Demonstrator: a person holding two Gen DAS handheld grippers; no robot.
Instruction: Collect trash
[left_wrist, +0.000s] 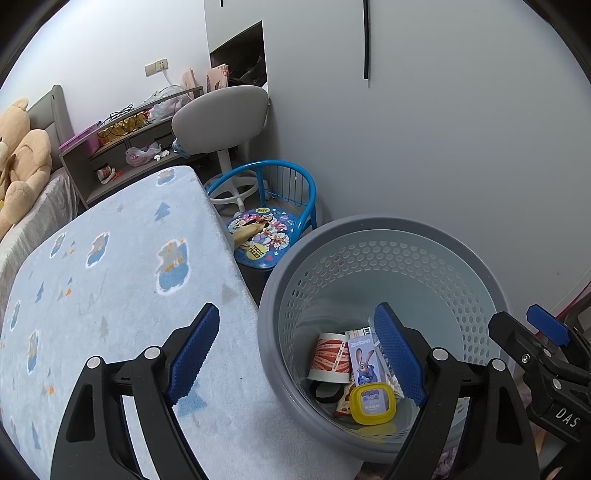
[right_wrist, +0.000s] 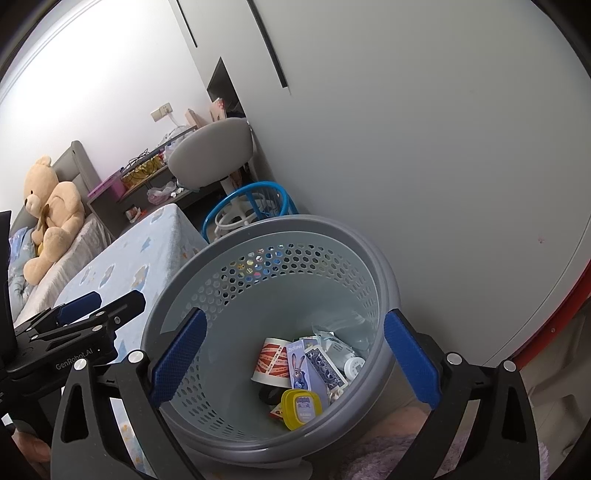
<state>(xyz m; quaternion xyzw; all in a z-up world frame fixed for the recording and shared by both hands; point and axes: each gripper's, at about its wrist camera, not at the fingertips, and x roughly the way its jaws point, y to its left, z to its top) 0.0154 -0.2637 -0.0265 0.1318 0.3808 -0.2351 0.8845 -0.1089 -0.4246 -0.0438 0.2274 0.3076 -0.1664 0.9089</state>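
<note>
Two handheld grippers poised side by side above a grey perforated wastebasket (left_wrist: 384, 236), both angled down toward its contents. Left gripper (left_wrist: 295, 354) spread wide with nothing between its blue ribbed pads (left_wrist: 194, 349): one finger over the pale blue printed blanket (left_wrist: 110, 258) covering the table edge, the other over the basket's interior. Right gripper (right_wrist: 295, 358) likewise released, jaws far apart and empty, straddling the basket's mouth, one pad (right_wrist: 412, 360) near the right rim, the other just inside the left wall. Trash already lying at the bottom of the basket: a red-and-white paper cup (left_wrist: 330, 356) tipped on its side, a Zootopia carton (left_wrist: 364, 356) with a rabbit figure leaning against it, a yellow-rimmed lid or small tub (left_wrist: 373, 402) nearest the camera, a dark round item (left_wrist: 327, 392) beneath the cup, and, clearer in the right wrist view, a blue patterned card pack (right_wrist: 327, 363) and a small white bottle (right_wrist: 352, 365) among crumpled wrappers. Basket standing on the floor just beside the blanket-covered table, in front of a pale wardrobe door (left_wrist: 443, 129). Behind it, a blue child's chair (left_wrist: 273, 206) with a cartoon seat, a grey swivel chair (left_wrist: 221, 118), a cluttered low shelf (left_wrist: 122, 147), and a tan teddy bear (right_wrist: 51, 210) on a bed.
</note>
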